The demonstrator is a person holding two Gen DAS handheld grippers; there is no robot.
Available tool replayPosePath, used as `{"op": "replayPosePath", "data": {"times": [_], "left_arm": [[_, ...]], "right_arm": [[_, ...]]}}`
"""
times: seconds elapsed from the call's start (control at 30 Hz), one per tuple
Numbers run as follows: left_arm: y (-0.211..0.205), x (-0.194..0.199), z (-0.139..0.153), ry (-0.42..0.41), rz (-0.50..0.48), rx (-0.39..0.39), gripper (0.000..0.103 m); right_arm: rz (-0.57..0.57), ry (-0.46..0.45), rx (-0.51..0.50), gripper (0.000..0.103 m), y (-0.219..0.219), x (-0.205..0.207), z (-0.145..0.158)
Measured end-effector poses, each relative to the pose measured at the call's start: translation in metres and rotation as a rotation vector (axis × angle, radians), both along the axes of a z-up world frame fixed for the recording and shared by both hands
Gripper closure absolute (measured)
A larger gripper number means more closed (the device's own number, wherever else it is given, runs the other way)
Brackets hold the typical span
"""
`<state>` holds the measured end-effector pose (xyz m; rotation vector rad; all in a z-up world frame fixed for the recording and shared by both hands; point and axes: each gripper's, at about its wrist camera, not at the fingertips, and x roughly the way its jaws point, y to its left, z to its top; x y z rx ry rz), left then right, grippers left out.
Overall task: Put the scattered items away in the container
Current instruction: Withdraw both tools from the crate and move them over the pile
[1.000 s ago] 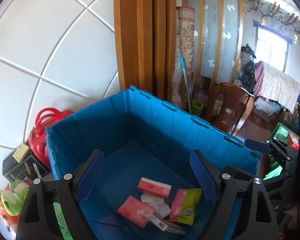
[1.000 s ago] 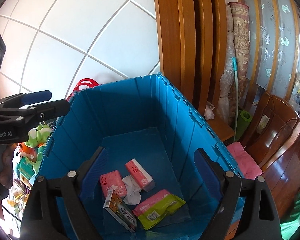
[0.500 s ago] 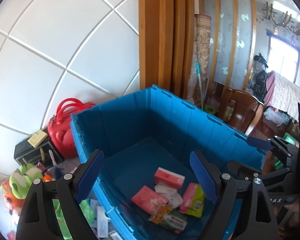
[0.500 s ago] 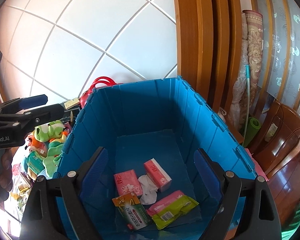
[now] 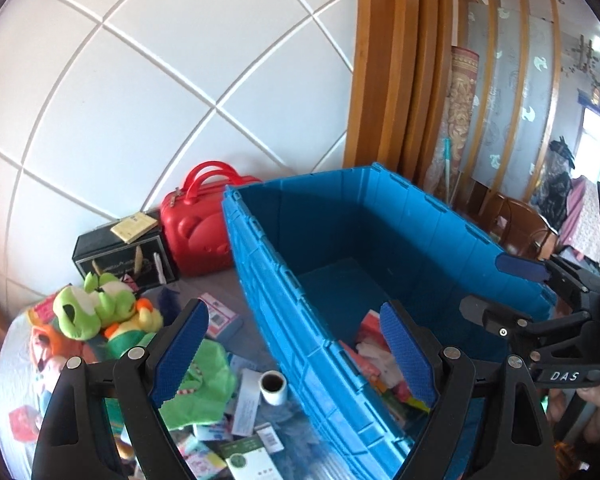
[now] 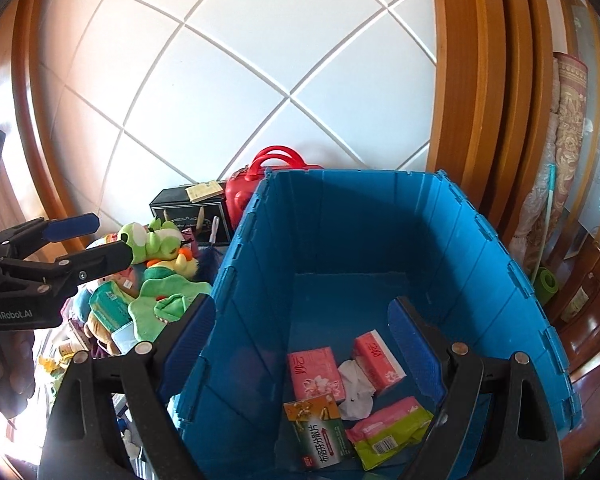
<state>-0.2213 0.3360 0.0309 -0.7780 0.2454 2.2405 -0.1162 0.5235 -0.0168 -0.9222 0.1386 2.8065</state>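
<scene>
your left gripper (image 5: 294, 344) hangs over the left wall of the blue crate (image 5: 296, 316), jaws wide apart and holding nothing, one blue pad over the cluttered table and the other over the crate's inside. your right gripper (image 6: 300, 344) hovers above the same crate, jaws likewise spread and bare, its left finger over the crate's left wall.

on the crate floor, toward its near end, lie two pink tissue packs (image 6: 316, 372), a crumpled white tissue (image 6: 354, 390) between them, a green and orange medicine box (image 6: 316, 432) and a pink and green wipes pack (image 6: 388, 432), all close together and touching.

outside the crate, on the table by its left wall, the scattered things wait: a green frog plush (image 5: 94, 306), a green crocodile toy (image 5: 198, 384), a small white cup (image 5: 272, 388) just beside the wall, a pink card pack (image 5: 218, 316), and flat boxes and packets at the near edge. at the table's far edge, against the tiled wall (image 5: 140, 80), stand a red case (image 5: 198, 232) touching the crate's far left corner and a black box (image 5: 120, 252) beside it.
</scene>
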Motion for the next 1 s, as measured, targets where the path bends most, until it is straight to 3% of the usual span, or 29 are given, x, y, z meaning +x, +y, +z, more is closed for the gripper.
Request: {"op": "replayPosePath", "data": {"times": [0.53,1.0], "left_arm": [[-0.114,-0.036,-0.015,-0.024,0.187,0.033,0.015],[-0.214,-0.049,-0.032,-0.047,0.283,0.041,0.015]], "right_arm": [[0.192,-0.027,0.028,0.014,-0.098,-0.052,0.004],[0.263,-0.048,0.056,0.014,-0.188,-0.076,0.001]]}}
